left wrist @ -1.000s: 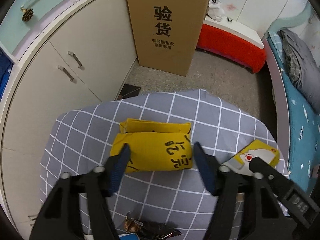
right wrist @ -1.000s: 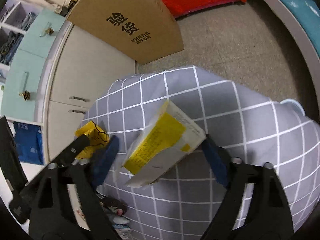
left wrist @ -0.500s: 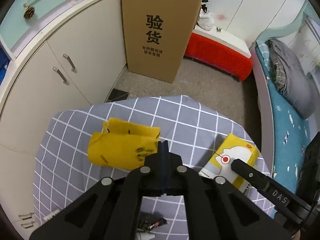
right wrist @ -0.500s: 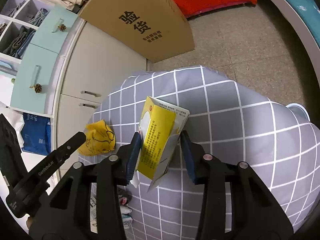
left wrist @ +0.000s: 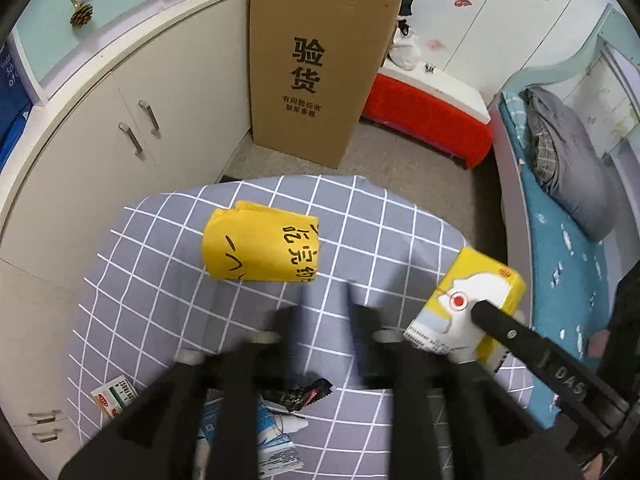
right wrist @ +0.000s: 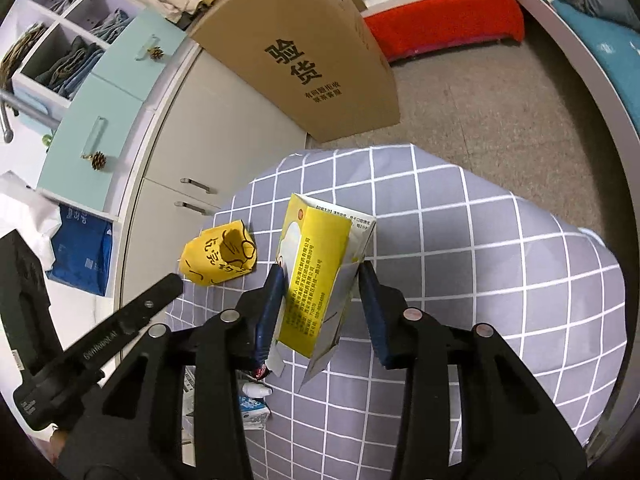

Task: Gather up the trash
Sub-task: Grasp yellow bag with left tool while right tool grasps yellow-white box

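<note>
Brown corrugated cardboard makes up the tall box (left wrist: pixel 320 64) with black printed characters, standing on the floor far ahead of both claws, beyond the grey cloth with white grid lines (left wrist: pixel 380 240) that covers the table. Both claws tip steeply down toward that cloth. Right claw (right wrist: pixel 320 300): clamped on the yellow-and-white cardboard carton (right wrist: pixel 316 280), held upright and clear of the cloth, one pad on each side. Left claw (left wrist: pixel 320 316): blurred, its jaws have just been opening and now stand apart with nothing between them. Just ahead of it lies the crumpled yellow paper bag with black handwriting (left wrist: pixel 260 250), on its side on the cloth. Beneath the claws lie small wrappers (left wrist: pixel 308 394) and a little printed packet (left wrist: pixel 116 398).
</note>
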Motion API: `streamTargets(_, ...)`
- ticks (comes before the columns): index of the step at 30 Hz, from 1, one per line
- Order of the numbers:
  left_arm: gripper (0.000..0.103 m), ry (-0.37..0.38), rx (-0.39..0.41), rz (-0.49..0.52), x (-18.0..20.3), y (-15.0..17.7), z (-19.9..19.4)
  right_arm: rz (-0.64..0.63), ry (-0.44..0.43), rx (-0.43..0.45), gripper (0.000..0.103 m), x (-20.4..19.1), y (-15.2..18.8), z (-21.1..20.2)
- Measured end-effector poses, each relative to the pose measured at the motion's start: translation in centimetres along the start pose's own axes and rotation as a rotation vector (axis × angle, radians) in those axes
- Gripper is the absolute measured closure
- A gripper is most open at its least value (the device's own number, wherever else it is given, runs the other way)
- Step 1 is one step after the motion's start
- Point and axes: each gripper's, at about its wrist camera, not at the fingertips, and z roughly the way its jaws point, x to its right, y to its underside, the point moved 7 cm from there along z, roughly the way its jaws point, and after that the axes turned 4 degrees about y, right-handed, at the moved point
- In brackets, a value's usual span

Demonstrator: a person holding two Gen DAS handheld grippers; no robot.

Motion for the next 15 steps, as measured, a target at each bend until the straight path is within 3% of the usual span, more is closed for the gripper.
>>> streamTargets(1,0.056,-0.016,0.012,0.007,0.0,-0.1,0.1,-0.008,0.004,0.003,0.065,-0.1,-0.1,0.1)
streamTargets(3,0.051,-0.051,0.010,0.027,0.2,-0.3,0.9,-0.026,0.010,0.004,0.065,-0.3,-0.4,0.5)
streamTargets(10,0.051,-0.192,-0.046,-0.012,-1.4,-0.9,4.8,-0.062,0.011,-0.036,0.065,-0.2,-1.7,3.2)
streamTargets(15,0.051,-0.251,-0.076,-0.041,-2.2,-1.4,6.6,-0.074,-0.006,-0.071,0.064,-0.6,-2.3,4.9)
